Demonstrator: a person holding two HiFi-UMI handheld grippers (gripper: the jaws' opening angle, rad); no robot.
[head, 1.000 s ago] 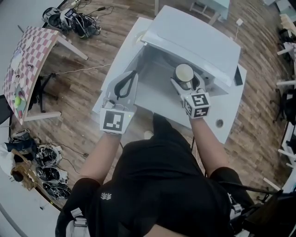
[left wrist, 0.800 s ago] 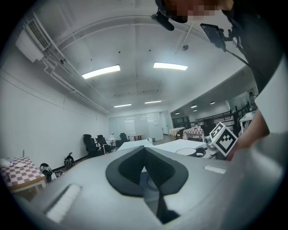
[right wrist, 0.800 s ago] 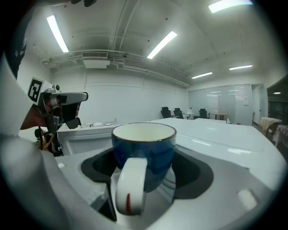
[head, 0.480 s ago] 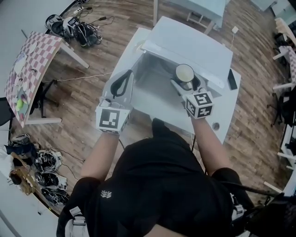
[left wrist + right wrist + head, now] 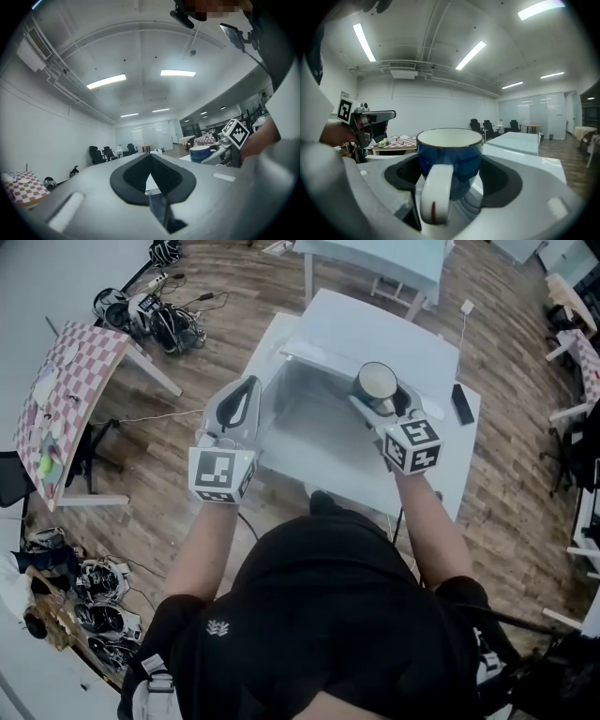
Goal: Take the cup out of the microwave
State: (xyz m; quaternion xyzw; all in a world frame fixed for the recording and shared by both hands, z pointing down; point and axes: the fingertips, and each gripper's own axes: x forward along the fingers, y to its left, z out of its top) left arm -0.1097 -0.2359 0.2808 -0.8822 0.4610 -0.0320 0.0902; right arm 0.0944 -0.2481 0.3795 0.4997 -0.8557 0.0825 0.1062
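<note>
The cup (image 5: 377, 381) is blue outside, white inside, with a white handle. My right gripper (image 5: 382, 397) is shut on it and holds it upright in the air, in front of the white microwave (image 5: 384, 334) and above its open cavity (image 5: 309, 413). In the right gripper view the cup (image 5: 450, 157) fills the space between the jaws, handle towards the camera. My left gripper (image 5: 238, 409) hovers at the cavity's left side, shut with nothing in it. From the left gripper view (image 5: 150, 169) the cup (image 5: 200, 153) shows at the right.
The microwave stands on a white table (image 5: 448, 460) with a black phone (image 5: 461, 403) near its right edge. A checkered table (image 5: 56, 390) stands at the left, a pale green table (image 5: 384, 257) behind. Cables and headsets (image 5: 150, 310) lie on the wooden floor.
The right gripper has risen with the cup, which now stands higher against the microwave's top. The left gripper has risen too and stayed shut.
</note>
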